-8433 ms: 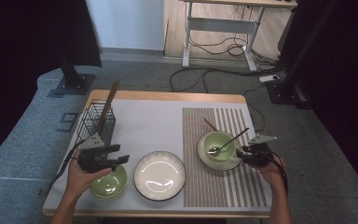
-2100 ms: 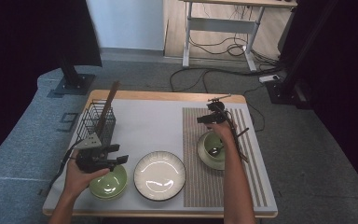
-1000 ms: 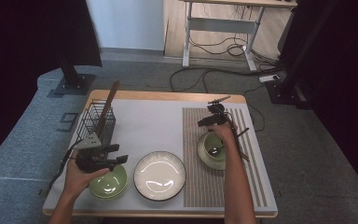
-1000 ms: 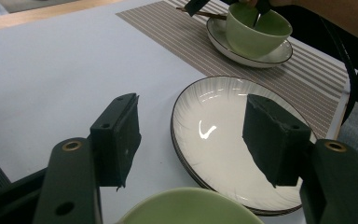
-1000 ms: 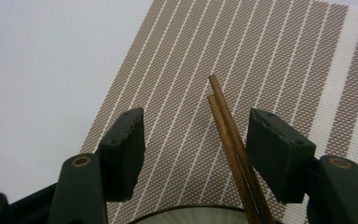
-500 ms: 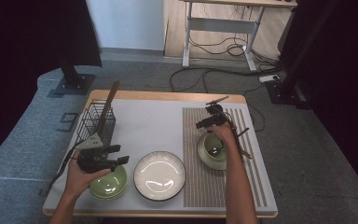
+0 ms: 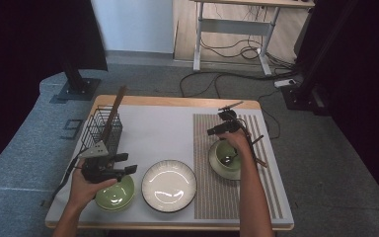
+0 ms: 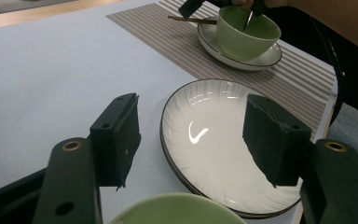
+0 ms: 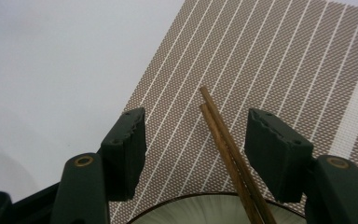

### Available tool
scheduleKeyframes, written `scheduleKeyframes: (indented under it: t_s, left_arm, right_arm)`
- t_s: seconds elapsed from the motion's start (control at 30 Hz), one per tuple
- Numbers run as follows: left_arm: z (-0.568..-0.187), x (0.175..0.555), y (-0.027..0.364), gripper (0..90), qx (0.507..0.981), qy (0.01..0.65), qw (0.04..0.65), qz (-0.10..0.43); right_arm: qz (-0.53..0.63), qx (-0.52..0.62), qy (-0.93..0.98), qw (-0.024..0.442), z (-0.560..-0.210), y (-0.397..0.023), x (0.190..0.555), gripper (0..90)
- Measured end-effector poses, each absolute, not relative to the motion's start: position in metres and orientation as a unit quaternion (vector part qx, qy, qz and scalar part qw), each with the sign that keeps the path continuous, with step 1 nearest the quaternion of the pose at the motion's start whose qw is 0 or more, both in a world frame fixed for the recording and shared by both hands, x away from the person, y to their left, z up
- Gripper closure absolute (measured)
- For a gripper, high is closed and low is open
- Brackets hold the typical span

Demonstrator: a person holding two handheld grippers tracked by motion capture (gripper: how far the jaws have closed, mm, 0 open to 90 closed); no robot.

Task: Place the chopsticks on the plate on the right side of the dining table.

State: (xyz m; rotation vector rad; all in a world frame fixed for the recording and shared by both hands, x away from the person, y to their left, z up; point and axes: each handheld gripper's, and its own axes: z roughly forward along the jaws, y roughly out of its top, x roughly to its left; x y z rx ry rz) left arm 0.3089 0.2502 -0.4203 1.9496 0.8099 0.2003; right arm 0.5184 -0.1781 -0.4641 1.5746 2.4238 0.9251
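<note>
Over the striped placemat [image 7: 227, 163], right gripper [image 9: 196, 140] hangs with jaws apart, straddling the chopsticks [image 9: 223, 144] without pressing them, lined up for a pinch. Chopsticks rest across the saucer [image 7: 217, 165] rim. Left gripper [image 8: 191, 135] waits open above the white plate [image 8: 214, 154], holding nothing.

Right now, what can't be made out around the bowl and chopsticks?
- Chopsticks: right gripper view's bottom edge cuts off their near ends; open jaws flank them, contact unclear.
- Spoon in the green cup: too small in the high view; left gripper view's top edge crops it.
- Green bowl: left hand and left gripper cover part of it.
- Wire basket contents: too small to identify.
</note>
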Motion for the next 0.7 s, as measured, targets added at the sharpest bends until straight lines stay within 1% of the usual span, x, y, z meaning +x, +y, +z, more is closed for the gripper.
scheduleKeyframes:
  t_s: [0.17, 0.37, 0.7]
  left_arm:
    - [-0.4197, 0.3087, 0.2511, 36.2, 0.802, 0.333, 0.489, 0.082]
    - [-0.4207, 0.3092, 0.2492, 36.2, 0.804, 0.332, 0.487, 0.079]
    - [-0.4197, 0.3088, 0.2502, 36.2, 0.803, 0.332, 0.488, 0.08]
  right_arm:
    - [0.309, 0.523, 0.791, 0.071, -0.4592, -0.1801, 0.5169, 38.2]
    - [0.312, 0.532, 0.779, 0.116, -0.4551, -0.1829, 0.5174, 36.9]
    - [0.288, 0.549, 0.773, 0.136, -0.4612, -0.1856, 0.5224, 34.8]
